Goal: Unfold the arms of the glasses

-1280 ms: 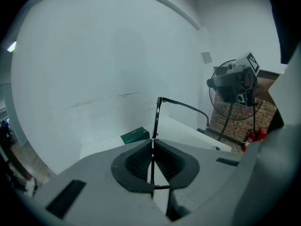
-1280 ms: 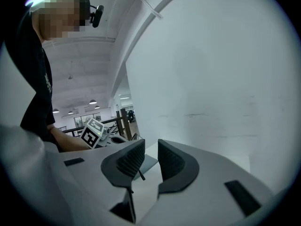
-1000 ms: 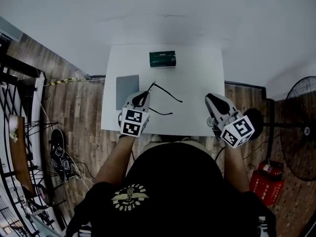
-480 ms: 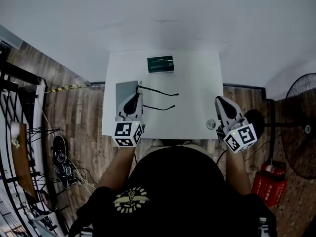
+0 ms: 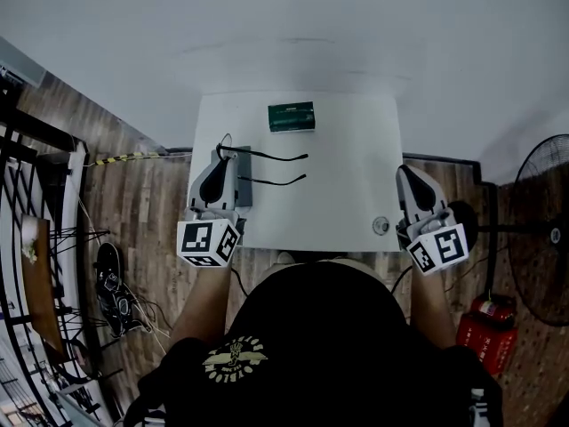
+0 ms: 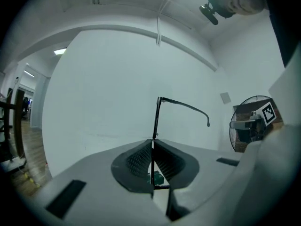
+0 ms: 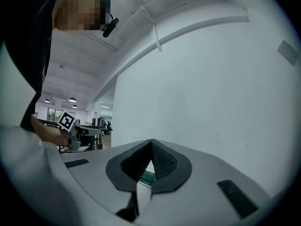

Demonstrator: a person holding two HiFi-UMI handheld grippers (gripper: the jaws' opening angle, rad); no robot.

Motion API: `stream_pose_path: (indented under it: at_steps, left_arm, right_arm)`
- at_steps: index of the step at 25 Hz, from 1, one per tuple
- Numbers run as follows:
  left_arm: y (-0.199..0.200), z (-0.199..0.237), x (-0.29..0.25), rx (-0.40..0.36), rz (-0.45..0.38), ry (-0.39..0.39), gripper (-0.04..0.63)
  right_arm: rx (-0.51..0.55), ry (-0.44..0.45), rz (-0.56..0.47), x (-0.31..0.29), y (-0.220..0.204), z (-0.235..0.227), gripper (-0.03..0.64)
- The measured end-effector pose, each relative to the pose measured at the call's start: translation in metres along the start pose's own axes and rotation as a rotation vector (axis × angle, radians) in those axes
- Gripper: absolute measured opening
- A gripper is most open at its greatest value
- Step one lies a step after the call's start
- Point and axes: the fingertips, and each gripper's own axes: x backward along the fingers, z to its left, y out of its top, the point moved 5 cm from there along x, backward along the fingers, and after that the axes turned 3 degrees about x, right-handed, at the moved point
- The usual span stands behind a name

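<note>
Glasses (image 6: 156,119) clamped in left gripper (image 5: 222,149) fingers; right gripper (image 5: 409,172) closed empty; green box (image 5: 292,116) behind.

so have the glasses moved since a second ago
Yes. The glasses, held in the left gripper, have shifted left, from below the green box toward the left edge of the table.

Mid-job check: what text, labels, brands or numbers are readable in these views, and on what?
No text can be read in any view.
green box: any print on its top is too small to read.
yellow emblem on the person's black shirt: lettering too blurred.
marker cubes: black-and-white square patterns only, no letters or numbers.
</note>
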Motion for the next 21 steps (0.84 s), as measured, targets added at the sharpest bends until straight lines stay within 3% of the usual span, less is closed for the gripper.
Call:
stream_pose_path:
  at_steps: [10,21]
  left_arm:
    - [0.013,-0.036,-0.010,-0.054,-0.037,0.005,0.020]
    - [0.084,-0.118,-0.045,-0.240,-0.223,-0.004,0.020]
  right_arm:
    - [0.023,0.061,-0.012,-0.011,0.012,-0.005,0.000]
    - [0.193,0.087,-0.166,-0.027,0.081,-0.028,0.000]
